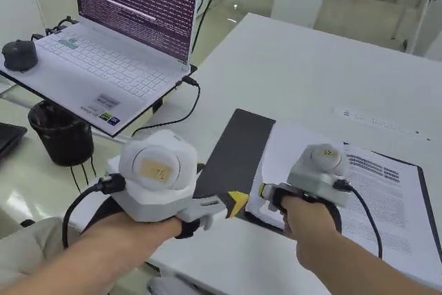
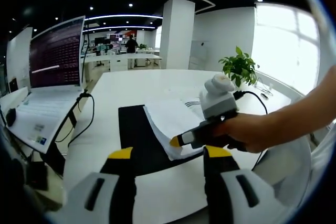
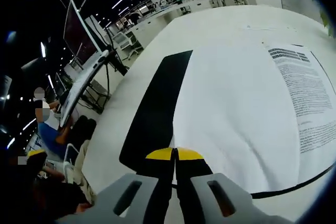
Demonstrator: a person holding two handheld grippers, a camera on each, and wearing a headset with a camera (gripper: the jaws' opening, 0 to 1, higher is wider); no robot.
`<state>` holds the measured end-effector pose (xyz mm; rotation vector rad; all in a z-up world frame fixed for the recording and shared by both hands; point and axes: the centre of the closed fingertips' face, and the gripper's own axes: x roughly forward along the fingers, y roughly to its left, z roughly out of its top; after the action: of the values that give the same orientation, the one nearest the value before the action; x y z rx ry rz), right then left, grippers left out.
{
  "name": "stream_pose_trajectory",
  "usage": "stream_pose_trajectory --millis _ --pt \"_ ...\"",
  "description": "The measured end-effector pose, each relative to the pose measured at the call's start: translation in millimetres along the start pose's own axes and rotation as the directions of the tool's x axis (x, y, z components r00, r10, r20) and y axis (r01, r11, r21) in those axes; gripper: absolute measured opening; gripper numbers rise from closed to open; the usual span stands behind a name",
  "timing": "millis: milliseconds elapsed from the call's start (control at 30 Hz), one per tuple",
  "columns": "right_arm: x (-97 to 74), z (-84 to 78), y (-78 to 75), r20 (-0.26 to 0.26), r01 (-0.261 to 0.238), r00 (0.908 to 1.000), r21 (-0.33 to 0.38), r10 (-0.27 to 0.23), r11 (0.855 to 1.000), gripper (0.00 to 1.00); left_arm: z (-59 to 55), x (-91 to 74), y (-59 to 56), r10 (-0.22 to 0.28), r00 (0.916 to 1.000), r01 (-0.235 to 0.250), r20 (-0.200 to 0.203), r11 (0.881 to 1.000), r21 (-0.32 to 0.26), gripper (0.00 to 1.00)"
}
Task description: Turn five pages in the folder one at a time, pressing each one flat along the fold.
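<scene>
An open folder lies on the white table, its black cover [image 1: 238,150] spread flat to the left and printed pages [image 1: 390,198] to the right. A blank white page [image 3: 231,108] arches up over the fold. My right gripper [image 1: 264,190] is shut on that page's near left corner, as its own view shows, with the yellow tips [image 3: 174,154] pressed together. From the left gripper view the right gripper [image 2: 176,141] pinches the raised corner of the page [image 2: 168,121]. My left gripper [image 2: 169,153] is open, held just short of the folder's near edge, its yellow tip [image 1: 238,204] beside the black cover.
A laptop [image 1: 131,25] with a lit screen stands at the back left on a stand, a mouse [image 1: 19,54] beside it. A black cable [image 1: 173,119] runs onto the table. A black bin [image 1: 61,132] stands on the floor left. A potted plant [image 2: 240,65] stands far off.
</scene>
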<state>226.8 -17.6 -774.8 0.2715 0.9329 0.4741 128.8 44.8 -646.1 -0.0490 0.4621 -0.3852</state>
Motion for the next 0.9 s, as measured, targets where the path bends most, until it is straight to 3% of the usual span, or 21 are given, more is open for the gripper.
stream_pose_trajectory --millis 167,300,400,433,467,500,567,700,833,900 --pt "7.3 -6.9 -3.7 -0.010 0.010 0.9999 0.007 -0.010 1.000 0.00 -8.1 2.3 0.7 0.004 0.9999 -0.004 -0.014 1.000 -0.011 0.51" --pt "9.8 -9.2 -4.6 -0.004 -0.003 1.0000 0.057 0.003 0.998 0.00 -12.7 4.4 -0.8 0.004 0.9997 -0.004 -0.024 1.000 -0.016 0.51" --pt "10.9 -10.5 0.2 0.001 -0.056 0.9984 0.084 0.056 0.995 0.03 -13.9 6.6 -1.8 0.001 0.9995 -0.002 -0.031 1.000 -0.014 0.51" --pt "10.8 -13.6 9.1 -0.011 -0.113 0.9933 0.087 0.115 0.990 0.00 -13.4 7.6 -2.6 0.000 0.9995 0.000 -0.032 1.000 -0.009 0.51" --pt "10.7 -18.6 14.0 -0.028 -0.140 0.9892 0.108 0.144 0.984 0.01 -12.9 8.7 -3.1 -0.001 0.9994 0.001 -0.034 1.000 -0.005 0.51" --pt "9.0 -20.6 16.7 -0.031 -0.163 0.9858 0.064 0.165 0.985 0.00 -12.3 10.4 -3.9 -0.004 0.9992 0.004 -0.039 1.000 0.001 0.50" --pt "6.3 -18.5 17.5 -0.009 -0.170 0.9853 0.018 0.170 0.985 0.00 -7.9 13.4 -5.2 -0.008 0.9993 0.008 -0.036 1.000 0.008 0.50" --pt "-8.1 -11.1 27.3 0.032 -0.260 0.9650 -0.004 0.260 0.966 0.00 -2.6 27.0 -9.9 -0.026 0.9983 0.029 -0.052 0.999 0.043 0.50" --pt "-29.8 3.6 22.1 0.084 -0.289 0.9521 -0.070 0.294 0.955 0.00 -6.3 49.0 -20.1 -0.062 0.9928 0.071 -0.103 0.994 0.087 0.49" --pt "-37.4 9.6 15.4 0.100 -0.287 0.9504 -0.087 0.295 0.954 0.00 -7.4 60.1 -24.7 -0.073 0.9917 0.083 -0.105 0.992 0.096 0.49"
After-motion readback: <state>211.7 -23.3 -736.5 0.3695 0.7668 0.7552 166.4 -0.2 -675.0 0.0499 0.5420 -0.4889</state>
